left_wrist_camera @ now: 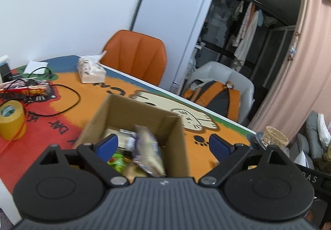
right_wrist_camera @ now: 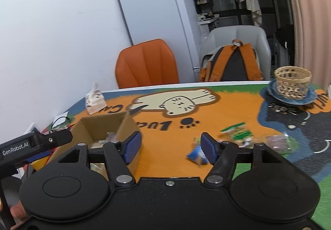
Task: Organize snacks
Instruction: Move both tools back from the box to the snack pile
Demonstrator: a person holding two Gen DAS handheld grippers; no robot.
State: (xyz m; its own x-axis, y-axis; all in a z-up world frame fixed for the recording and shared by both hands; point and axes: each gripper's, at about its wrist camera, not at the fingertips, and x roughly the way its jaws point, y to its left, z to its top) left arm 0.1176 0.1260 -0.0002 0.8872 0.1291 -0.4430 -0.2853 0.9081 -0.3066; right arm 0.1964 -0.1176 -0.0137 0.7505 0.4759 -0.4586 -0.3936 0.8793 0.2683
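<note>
Both tools stand with their blue pads spread and nothing between them: the left tool (left_wrist_camera: 163, 144) wide above the open cardboard box (left_wrist_camera: 132, 118), the right tool (right_wrist_camera: 171, 146) somewhat narrower over the orange worktop (right_wrist_camera: 157, 147) just right of that box. Inside the box lie several snack packets, blurred; a pale crinkled packet (left_wrist_camera: 148, 153) and a green one (left_wrist_camera: 118, 159) can be told apart. Three more snacks lie loose on the worktop by the right tool: a blue packet (right_wrist_camera: 195, 155), a green packet (right_wrist_camera: 238, 132) and a purplish packet (right_wrist_camera: 278, 141). Farther out are one tissue pack (left_wrist_camera: 91, 69), one yellow tape roll (left_wrist_camera: 12, 118), one woven basket (right_wrist_camera: 292, 82) on a blue plate (right_wrist_camera: 269, 92), and two chairs, one orange (right_wrist_camera: 145, 64), one grey (right_wrist_camera: 235, 35).
</note>
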